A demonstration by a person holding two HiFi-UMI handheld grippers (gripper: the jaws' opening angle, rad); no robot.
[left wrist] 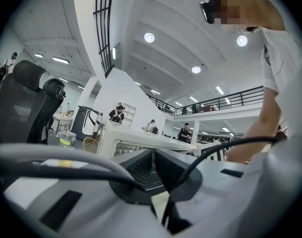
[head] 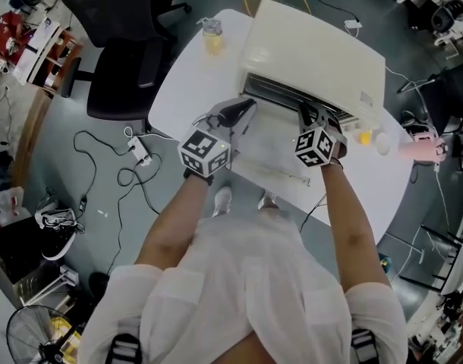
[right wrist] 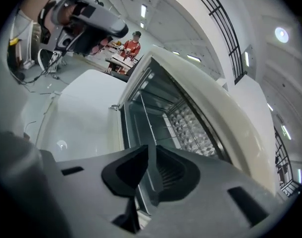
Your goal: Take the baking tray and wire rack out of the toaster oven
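Toaster oven [head: 315,59], white, on a white table [head: 187,89], with its door [head: 277,165] folded down toward the person. Left gripper [head: 247,112] held level at the left end of the oven's mouth, jaws pressed together and holding nothing. Right gripper [right wrist: 150,155] tilted downward at the mouth, to the right of the left one, jaws slightly spread. A grey metal edge at the mouth shows in the narrow gap (whether the pads touch it cannot be told). Wire rack [right wrist: 153,120] inside the oven cavity, in front of an embossed inner wall [right wrist: 190,128]. Baking tray not distinguishable from the cavity's grey metal. Jar [head: 212,38] of yellow liquid on the table near the oven's left corner.
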